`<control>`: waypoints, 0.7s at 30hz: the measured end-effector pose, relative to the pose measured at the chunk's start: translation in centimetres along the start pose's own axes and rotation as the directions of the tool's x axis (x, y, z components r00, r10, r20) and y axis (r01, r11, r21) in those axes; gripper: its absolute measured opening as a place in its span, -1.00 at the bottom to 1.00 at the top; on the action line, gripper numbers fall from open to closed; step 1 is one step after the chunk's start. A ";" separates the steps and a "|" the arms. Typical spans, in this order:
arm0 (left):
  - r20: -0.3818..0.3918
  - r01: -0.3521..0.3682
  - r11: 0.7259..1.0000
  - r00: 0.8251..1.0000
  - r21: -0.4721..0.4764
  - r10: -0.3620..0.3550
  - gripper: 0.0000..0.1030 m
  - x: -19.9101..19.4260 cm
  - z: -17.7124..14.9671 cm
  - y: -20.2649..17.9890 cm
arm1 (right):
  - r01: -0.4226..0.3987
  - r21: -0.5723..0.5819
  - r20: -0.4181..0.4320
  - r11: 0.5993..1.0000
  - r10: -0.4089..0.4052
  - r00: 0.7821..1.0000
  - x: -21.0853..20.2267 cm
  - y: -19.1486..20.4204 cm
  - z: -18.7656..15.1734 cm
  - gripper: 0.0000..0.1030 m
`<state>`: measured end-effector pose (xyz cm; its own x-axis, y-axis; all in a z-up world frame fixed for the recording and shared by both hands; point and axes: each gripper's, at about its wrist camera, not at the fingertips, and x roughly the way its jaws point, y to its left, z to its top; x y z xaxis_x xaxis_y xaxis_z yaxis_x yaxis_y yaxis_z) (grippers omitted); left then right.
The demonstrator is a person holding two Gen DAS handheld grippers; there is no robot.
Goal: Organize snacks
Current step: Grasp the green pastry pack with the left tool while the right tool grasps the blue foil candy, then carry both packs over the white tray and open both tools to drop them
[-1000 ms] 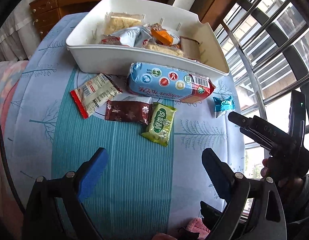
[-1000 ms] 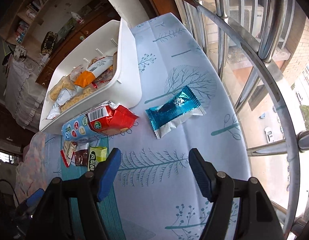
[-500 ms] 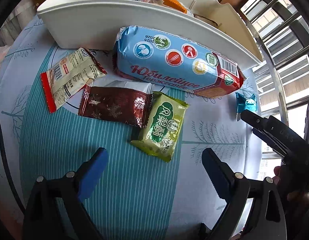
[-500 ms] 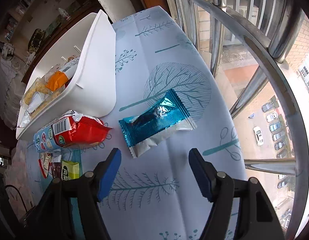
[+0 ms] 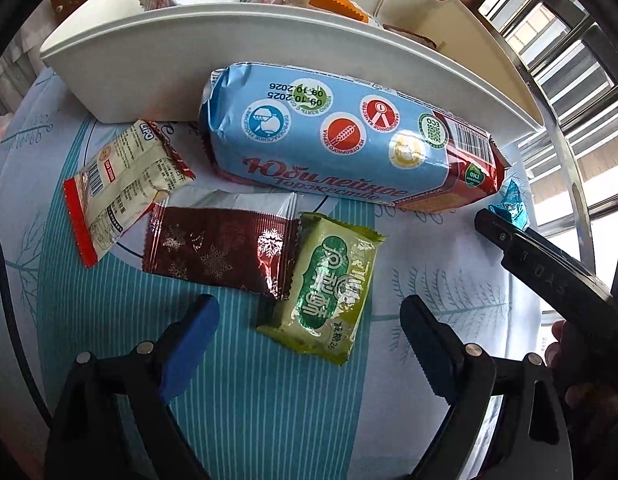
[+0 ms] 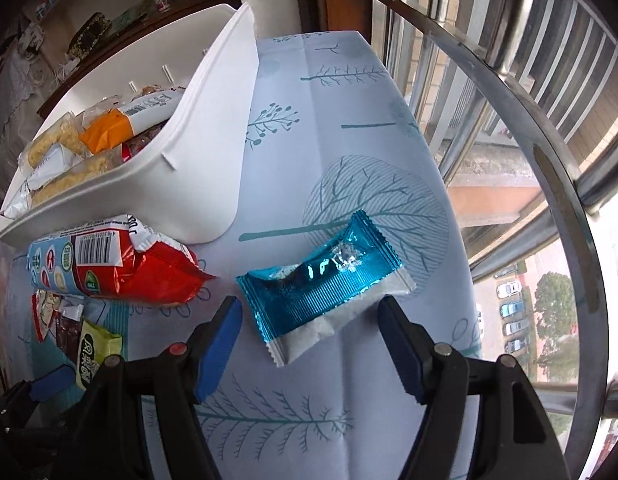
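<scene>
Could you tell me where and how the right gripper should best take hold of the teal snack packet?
Grip the teal snack packet across its short width at the bulging middle, coming straight down. It lies flat, apart from other snacks, and the open right gripper already brackets its near end.

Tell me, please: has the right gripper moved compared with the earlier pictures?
Yes. The right gripper has come closer to the teal snack packet, which lies on the tablecloth; its open fingers now flank the packet without touching it.

Glossy crinkled foil on the teal packet point(image 6: 323, 280) at 12 o'clock of the right gripper. Smooth matt white plastic bin point(image 5: 269, 40). Shiny film on the biscuit pack point(image 5: 341, 140). Printed cloth point(image 6: 349, 140), polished metal rails point(image 6: 509, 92).
</scene>
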<state>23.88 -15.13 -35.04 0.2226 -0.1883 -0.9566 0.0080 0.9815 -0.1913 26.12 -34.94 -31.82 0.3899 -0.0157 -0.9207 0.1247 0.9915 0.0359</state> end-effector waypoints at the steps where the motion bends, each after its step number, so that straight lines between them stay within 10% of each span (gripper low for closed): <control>1: 0.005 -0.012 1.000 1.000 0.013 0.012 0.68 0.1 0.1 -0.3 | 0.013 -0.018 0.006 1.000 -0.013 1.000 0.1 0.2 0.1 0.37; 13: 0.054 -0.026 0.999 0.998 0.043 0.024 -0.17 -0.3 -0.2 -1.0 | 0.055 -0.070 0.059 0.996 -0.051 0.997 0.0 1.3 -0.6 0.02; 21: 0.041 0.008 0.999 0.999 0.046 -0.010 -0.24 -0.6 -1.9 -0.5 | 0.061 -0.067 0.055 0.996 -0.057 0.997 -0.1 1.4 -0.4 -0.19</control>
<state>21.84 -15.59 -34.75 0.2627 -0.1965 -0.9446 0.0548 0.9805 -0.1887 25.85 -33.51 -31.83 0.4314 -0.0793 -0.8987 0.0864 0.9952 -0.0464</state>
